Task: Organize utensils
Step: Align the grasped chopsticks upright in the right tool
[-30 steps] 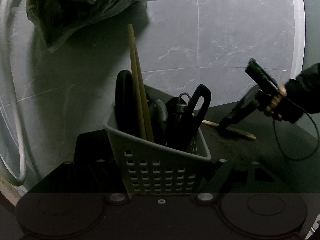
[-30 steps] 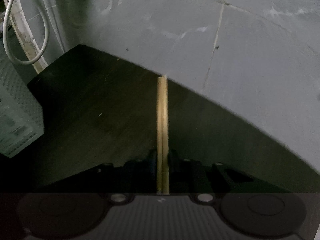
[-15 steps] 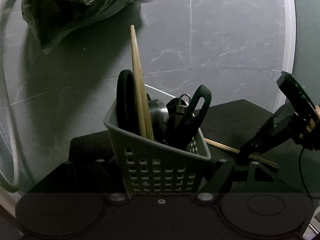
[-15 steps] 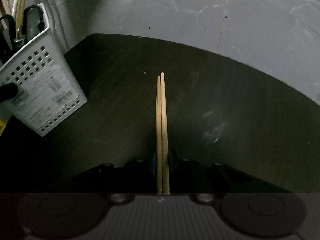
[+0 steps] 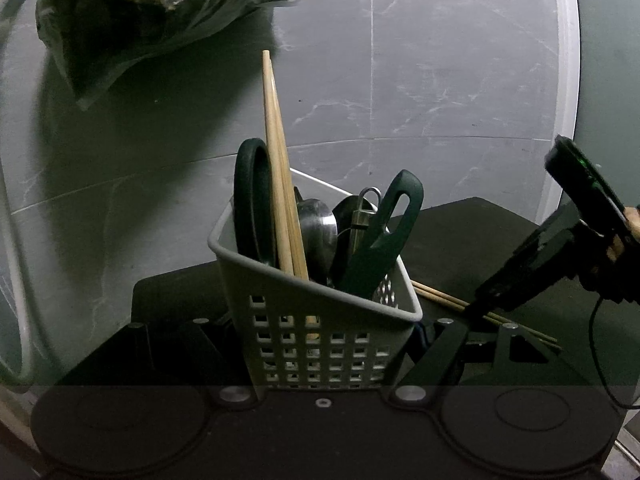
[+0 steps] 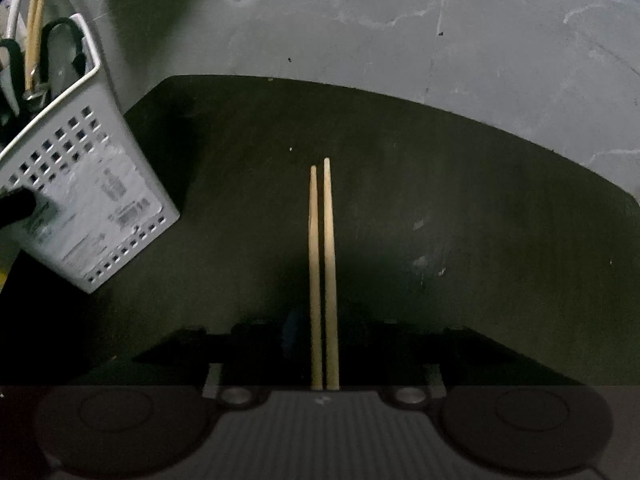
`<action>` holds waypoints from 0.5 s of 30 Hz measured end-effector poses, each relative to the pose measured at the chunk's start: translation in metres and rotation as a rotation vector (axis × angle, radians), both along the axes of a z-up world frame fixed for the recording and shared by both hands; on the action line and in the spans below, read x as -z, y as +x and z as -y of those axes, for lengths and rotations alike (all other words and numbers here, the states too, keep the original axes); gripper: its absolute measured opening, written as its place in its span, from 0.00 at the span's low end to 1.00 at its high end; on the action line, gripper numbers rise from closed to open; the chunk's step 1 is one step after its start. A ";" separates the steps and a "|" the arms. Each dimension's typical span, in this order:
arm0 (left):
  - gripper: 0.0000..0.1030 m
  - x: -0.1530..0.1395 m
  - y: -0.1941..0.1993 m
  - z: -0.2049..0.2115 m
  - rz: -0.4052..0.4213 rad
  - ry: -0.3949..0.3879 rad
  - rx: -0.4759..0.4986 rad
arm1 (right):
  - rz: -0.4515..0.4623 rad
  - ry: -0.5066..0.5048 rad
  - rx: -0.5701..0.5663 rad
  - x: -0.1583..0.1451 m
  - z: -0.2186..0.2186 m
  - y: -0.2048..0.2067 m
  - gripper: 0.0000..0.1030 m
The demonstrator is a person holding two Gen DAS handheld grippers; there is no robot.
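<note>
My left gripper (image 5: pixel 320 340) is shut on a grey perforated utensil basket (image 5: pixel 320 336) and holds it tilted. The basket holds wooden chopsticks (image 5: pixel 280 184), dark-handled utensils (image 5: pixel 384 236) and metal spoons (image 5: pixel 316 224). In the right wrist view the basket (image 6: pixel 88 196) is at the left, tilted. A pair of loose chopsticks (image 6: pixel 323 264) lies on the dark table between the open fingers of my right gripper (image 6: pixel 324 340). In the left wrist view my right gripper (image 5: pixel 480 312) stands over the same chopsticks (image 5: pixel 444 300), to the right of the basket.
A dark wooden table (image 6: pixel 460 200) sits on a grey marble-tiled floor (image 5: pixel 420 80). A plastic bag (image 5: pixel 132 12) with dark contents lies far left. A white hose (image 5: pixel 16 272) curves along the left edge.
The right gripper has opened and the loose chopsticks now rest on the table. The basket has come closer in the right wrist view.
</note>
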State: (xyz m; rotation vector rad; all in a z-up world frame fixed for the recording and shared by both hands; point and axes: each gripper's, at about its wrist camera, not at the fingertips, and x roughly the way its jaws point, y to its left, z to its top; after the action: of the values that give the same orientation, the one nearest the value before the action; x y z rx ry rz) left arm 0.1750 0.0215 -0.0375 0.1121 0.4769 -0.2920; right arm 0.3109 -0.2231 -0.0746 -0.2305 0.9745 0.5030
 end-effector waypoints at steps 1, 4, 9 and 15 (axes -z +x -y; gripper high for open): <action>0.75 0.000 0.000 0.000 0.000 0.001 0.002 | -0.004 -0.007 0.002 0.000 -0.002 0.003 0.42; 0.75 0.000 0.000 0.000 0.000 0.002 0.003 | -0.011 -0.020 0.006 0.002 -0.005 0.010 0.44; 0.75 0.000 0.000 0.000 -0.001 0.001 0.002 | -0.019 -0.035 0.009 0.006 -0.010 0.015 0.45; 0.75 0.000 0.000 0.000 -0.002 -0.001 -0.001 | -0.019 -0.046 -0.006 0.005 -0.012 0.014 0.25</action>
State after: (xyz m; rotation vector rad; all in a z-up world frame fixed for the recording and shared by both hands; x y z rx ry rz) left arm 0.1753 0.0216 -0.0378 0.1109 0.4785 -0.2915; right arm 0.3250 -0.2109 -0.0794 -0.2704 1.0048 0.4898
